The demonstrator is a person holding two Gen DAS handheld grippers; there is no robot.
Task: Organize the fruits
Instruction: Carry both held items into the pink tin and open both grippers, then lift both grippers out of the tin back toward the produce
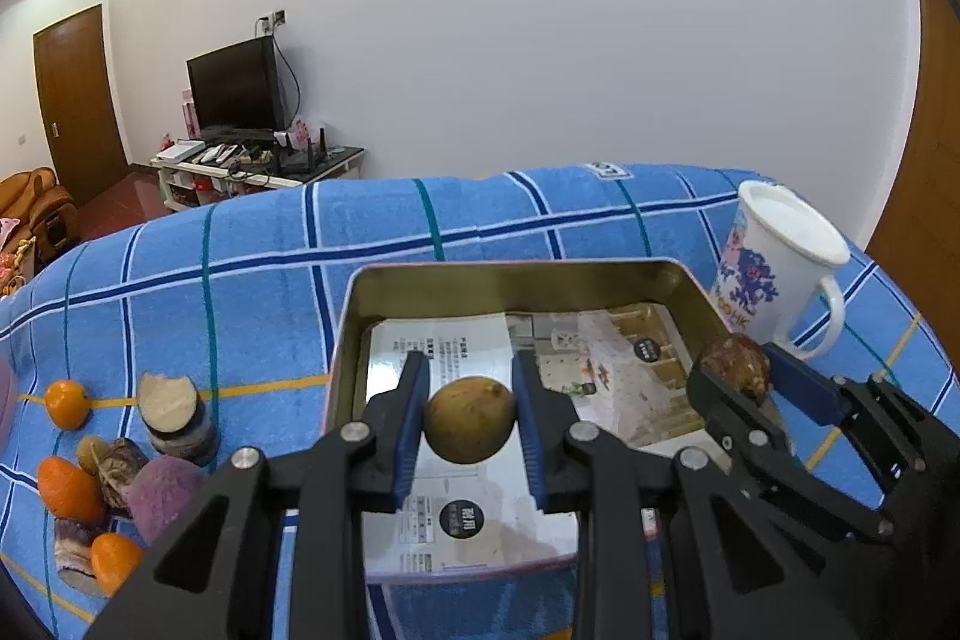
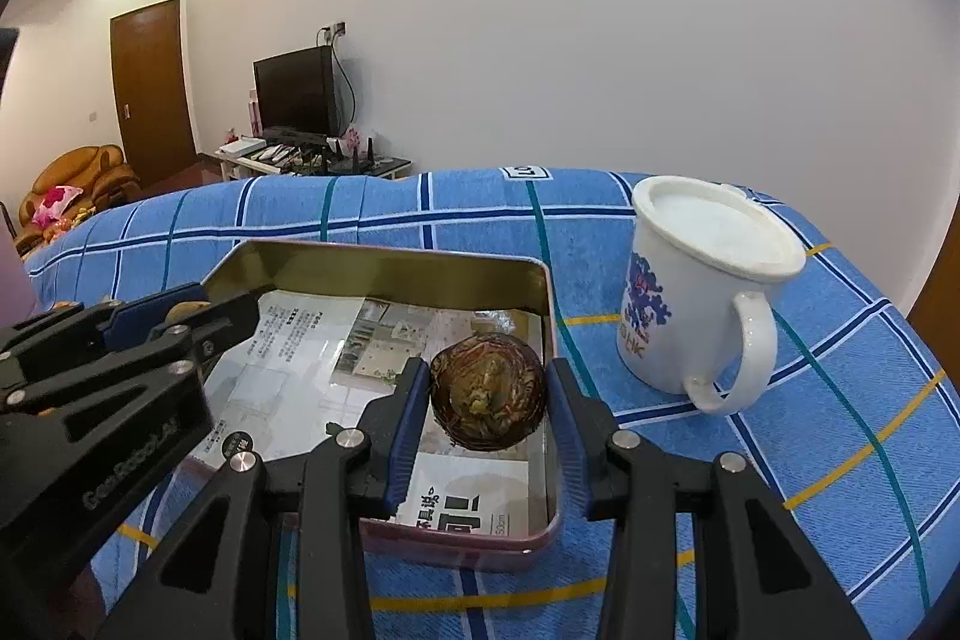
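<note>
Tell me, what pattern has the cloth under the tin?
Blue cloth with a check of white, dark blue, teal and yellow lines; clearest in the right wrist view.

**Open tin floor, crowded flanks**

Both tongs hang over the tin [image 1: 354, 316], and most of its paper-lined floor [image 1: 474, 520] lies bare, so there's room between the walls. On the right flank the white mug [image 2: 690, 292] stands just beside the tin's right wall, handle sticking out, narrowing that lane. On the left, a cluster of oranges [image 1: 67, 403] and cut pieces [image 1: 171, 415] crowds the blue checked cloth [image 1: 252, 292]. The far strip of cloth beyond the tin stays open.
</note>
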